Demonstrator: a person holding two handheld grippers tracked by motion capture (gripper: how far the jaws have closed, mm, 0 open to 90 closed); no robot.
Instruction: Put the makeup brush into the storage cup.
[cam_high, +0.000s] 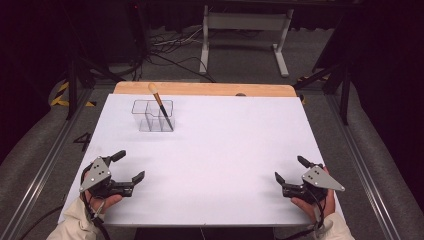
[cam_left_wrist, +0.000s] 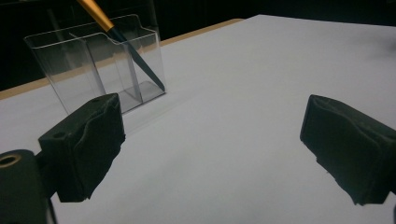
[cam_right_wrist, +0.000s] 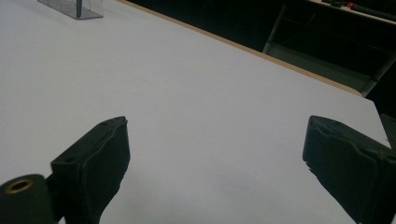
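A brush (cam_high: 161, 107) leans in a clear organizer (cam_high: 152, 116) at the table's (cam_high: 225, 150) far left, head up and tilted away; the left gripper (cam_high: 129, 166), jaws spread and empty, sits nearer than the right gripper (cam_high: 289, 169), likewise spread and empty.

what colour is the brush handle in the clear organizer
Black, with a gold-orange band higher up on the brush; the left gripper view shows it best.

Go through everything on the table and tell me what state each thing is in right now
Organizer: upright, at the table's far left, holding one brush.
Brush: leaning in the organizer's right compartment, bristles up.
Left tool: open, holding nothing, low over the table.
Right tool: open, holding nothing.
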